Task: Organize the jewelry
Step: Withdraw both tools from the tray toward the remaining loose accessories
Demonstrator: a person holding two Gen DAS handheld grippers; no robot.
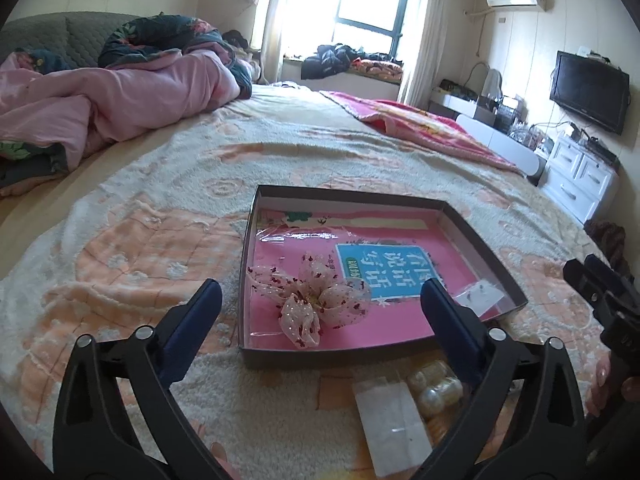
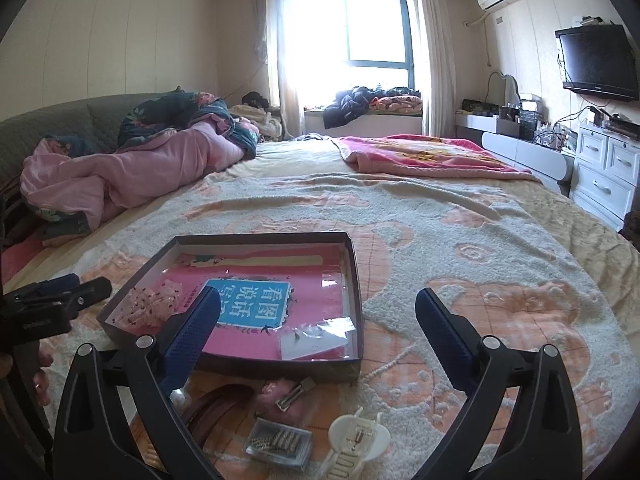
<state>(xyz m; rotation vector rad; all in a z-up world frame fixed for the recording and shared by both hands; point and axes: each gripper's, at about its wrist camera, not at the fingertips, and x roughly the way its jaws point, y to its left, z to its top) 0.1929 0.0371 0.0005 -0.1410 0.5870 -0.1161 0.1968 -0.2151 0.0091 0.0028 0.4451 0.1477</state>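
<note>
On bed: box (image 1: 256, 216) (flower bow (image 1: 316, 300) inside), tongs apart.

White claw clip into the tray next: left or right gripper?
Right, probably. The white claw clip lies just below the open right gripper, near the tray. It doesn't show in the left wrist view, where the left gripper is also open.

Pink-lined dark box (image 1: 482, 240), red-speckled sheer bow (image 1: 310, 304), peach-and-cream bedspread (image 1: 160, 240).

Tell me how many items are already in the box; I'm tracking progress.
2, besides the pink book lining the box: a fabric flower at its near left corner and a small clear packet at its near right corner. Anything under them is hidden.
</note>
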